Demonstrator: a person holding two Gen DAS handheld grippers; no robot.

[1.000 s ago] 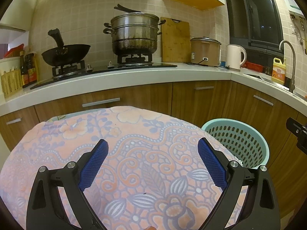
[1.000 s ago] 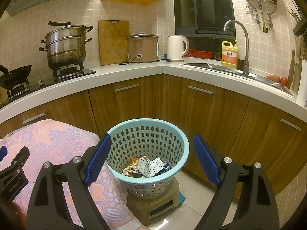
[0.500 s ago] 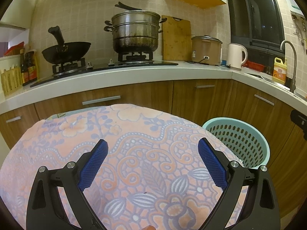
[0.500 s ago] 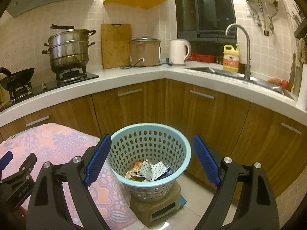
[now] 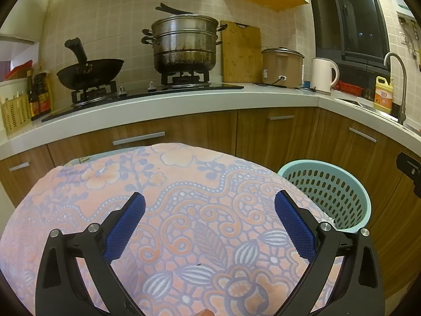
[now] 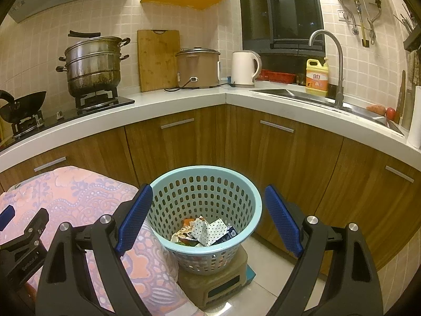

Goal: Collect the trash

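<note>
Ahead in the left wrist view, the left claw point(image 5: 209, 220) hangs released over the floral cloth point(image 5: 184, 210), nothing between its pads. Over in the right wrist view, the right claw point(image 6: 208, 217) gapes empty above the blue basket point(image 6: 256, 205), where trash point(image 6: 205, 233) lies at the bottom.

This is a home kitchen: a steamer pot point(image 5: 185, 43) on a gas stove point(image 5: 184, 76), a sink faucet point(image 6: 332, 63), tiled walls and wooden cabinets point(image 6: 276, 152).

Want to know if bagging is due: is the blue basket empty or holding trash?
Holding trash: wrappers cover the bottom of the basket, far below its rim.
</note>
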